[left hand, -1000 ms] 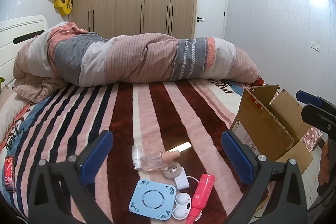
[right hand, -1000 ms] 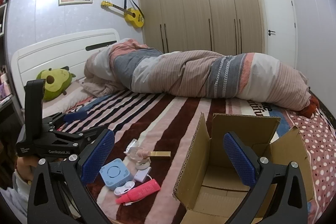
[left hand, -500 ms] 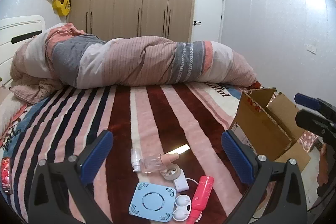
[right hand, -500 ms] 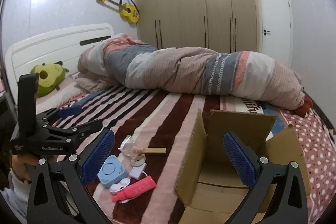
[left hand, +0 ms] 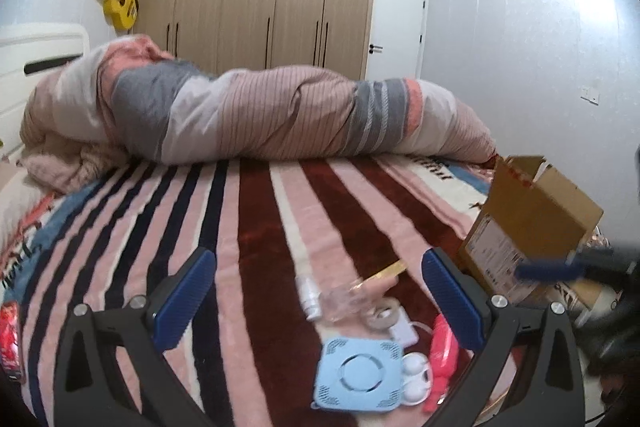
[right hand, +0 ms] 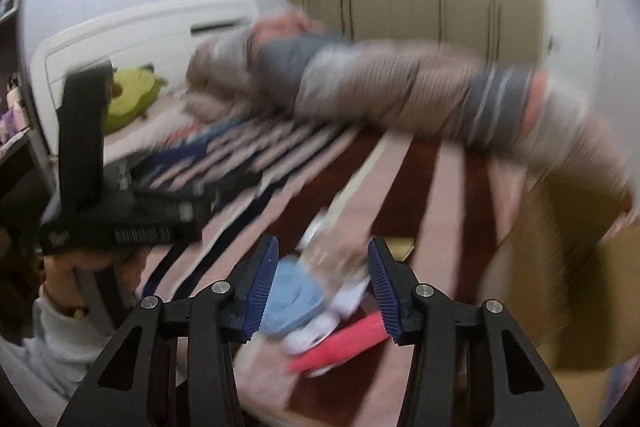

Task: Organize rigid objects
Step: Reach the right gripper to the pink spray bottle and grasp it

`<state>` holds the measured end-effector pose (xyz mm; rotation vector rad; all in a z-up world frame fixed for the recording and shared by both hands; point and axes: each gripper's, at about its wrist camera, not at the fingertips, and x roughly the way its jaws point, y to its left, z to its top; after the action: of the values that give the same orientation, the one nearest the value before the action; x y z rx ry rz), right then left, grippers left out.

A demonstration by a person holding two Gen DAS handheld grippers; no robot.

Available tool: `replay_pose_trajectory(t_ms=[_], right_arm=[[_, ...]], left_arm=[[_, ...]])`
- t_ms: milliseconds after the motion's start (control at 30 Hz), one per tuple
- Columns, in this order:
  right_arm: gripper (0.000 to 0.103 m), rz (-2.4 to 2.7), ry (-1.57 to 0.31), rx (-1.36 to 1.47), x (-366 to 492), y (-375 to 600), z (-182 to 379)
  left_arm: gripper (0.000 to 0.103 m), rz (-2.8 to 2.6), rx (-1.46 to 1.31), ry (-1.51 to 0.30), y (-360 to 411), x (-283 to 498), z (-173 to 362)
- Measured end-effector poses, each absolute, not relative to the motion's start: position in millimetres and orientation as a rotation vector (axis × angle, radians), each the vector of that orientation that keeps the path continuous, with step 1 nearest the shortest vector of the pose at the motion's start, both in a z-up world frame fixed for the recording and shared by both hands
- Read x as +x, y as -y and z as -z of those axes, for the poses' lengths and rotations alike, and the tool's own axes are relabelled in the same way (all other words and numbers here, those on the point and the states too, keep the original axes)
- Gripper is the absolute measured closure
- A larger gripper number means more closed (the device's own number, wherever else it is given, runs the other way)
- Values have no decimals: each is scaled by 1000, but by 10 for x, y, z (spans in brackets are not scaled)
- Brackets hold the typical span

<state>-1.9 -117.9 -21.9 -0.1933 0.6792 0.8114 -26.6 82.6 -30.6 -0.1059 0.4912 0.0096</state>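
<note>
Viewing left wrist: left gripper (left hand: pixel 320 301) gaping wide, nothing held, over striped blanket (left hand: pixel 256 227).
Pile: clear bottle (left hand: pixel 344 301), tape roll (left hand: pixel 384 315), blue square device (left hand: pixel 358 375), white case (left hand: pixel 416 377), pink tube (left hand: pixel 442 351) close together.
Box: cardboard box (left hand: pixel 528 223) just right of pile, sharp.
Right wrist only: heavy blur; right gripper (right hand: pixel 323 279) partly open, empty, above blue square device (right hand: pixel 292 297); plush toy (right hand: pixel 130 99) by headboard.

No legible text on anything.

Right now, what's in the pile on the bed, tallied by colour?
Clear: 2, spray bottle, tape roll
White: 2, charger, earbud case
Light blue: 1, square device
Pink-red: 1, tube
Tan: 1, flat stick
Total: 7
</note>
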Motion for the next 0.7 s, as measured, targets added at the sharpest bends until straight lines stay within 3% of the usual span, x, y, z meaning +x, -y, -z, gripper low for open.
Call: replay_pose_trajectory(t_ms=[267,500,533,600,700], right_arm=[[59,-636,-1065,-75,409,1148,1240],[57,-553,-1121,-11,555,1171,1454],[59,-549,-1119,0,591,1177,1482],[71,-544,-1098,10,639,1174,1484],[74,-543,-1040,-23,642,1177,1398]], left_arm=[[1,77,-216,-587,-1039,-103,776],[1,124,-243,-609,-985,-32,887],[1,127,-241,-612,-977,-26,891],[1,129,-235,-615,-965,-19,891],[1,155,-244,-618,-961,-13,892]])
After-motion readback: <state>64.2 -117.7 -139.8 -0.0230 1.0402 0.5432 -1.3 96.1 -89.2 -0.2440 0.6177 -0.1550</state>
